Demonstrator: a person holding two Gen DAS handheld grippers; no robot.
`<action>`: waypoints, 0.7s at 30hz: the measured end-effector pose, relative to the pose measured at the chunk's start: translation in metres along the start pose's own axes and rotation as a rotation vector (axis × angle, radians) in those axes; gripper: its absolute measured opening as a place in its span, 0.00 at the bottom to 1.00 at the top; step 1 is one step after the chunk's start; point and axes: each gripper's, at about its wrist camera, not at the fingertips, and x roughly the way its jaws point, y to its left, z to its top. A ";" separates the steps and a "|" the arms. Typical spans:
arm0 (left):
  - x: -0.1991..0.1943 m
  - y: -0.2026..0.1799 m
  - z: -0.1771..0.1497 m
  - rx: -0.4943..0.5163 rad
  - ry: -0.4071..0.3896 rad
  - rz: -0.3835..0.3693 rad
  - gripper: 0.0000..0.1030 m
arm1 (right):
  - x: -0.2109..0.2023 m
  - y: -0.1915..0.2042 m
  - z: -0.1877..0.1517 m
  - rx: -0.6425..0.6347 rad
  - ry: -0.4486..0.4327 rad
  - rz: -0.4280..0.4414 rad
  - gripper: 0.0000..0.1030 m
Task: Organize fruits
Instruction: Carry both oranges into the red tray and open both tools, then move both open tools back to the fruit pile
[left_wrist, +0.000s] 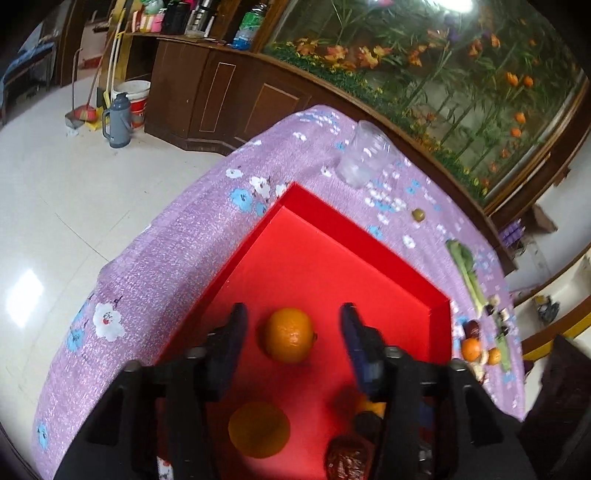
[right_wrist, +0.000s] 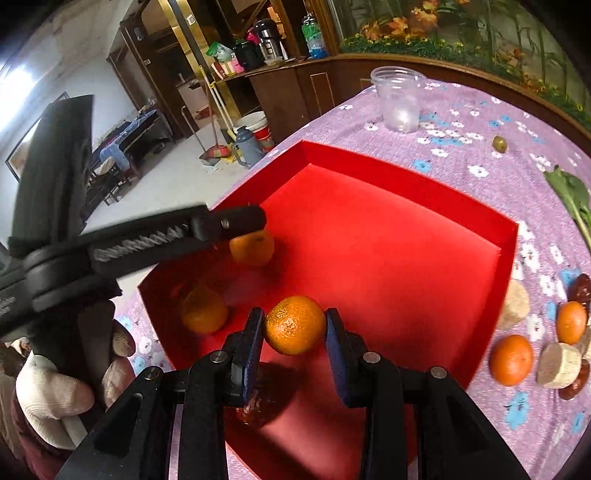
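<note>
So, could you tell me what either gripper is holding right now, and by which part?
The right gripper pinches an orange by its two opposite sides, over the red tray. The left gripper is open and holds nothing.

Floor (left_wrist: 74, 192): pale glossy tiles, with a bright light reflection at the left. Dark wooden cabinet (left_wrist: 207, 96) stands along the far side, its top crowded with bottles and containers. A large glass-fronted display of artificial orange flowers and green stems (left_wrist: 461, 85) runs behind the bench. By the cabinet: a grey thermos jug (left_wrist: 117, 120), a white and red bucket (left_wrist: 133, 96), a broom and dustpan (left_wrist: 83, 110). The bench carries a purple floral cloth (left_wrist: 159, 251). Right wrist view shows a gold-framed doorway (right_wrist: 184, 40).
</note>
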 end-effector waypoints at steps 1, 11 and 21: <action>-0.004 0.001 0.001 -0.011 -0.009 -0.013 0.59 | -0.001 0.001 0.000 0.000 -0.005 -0.001 0.43; -0.049 -0.033 -0.007 -0.058 -0.074 -0.176 0.78 | -0.052 -0.016 -0.007 0.055 -0.103 0.016 0.53; -0.040 -0.123 -0.046 0.121 0.025 -0.201 0.78 | -0.142 -0.130 -0.063 0.251 -0.206 -0.124 0.55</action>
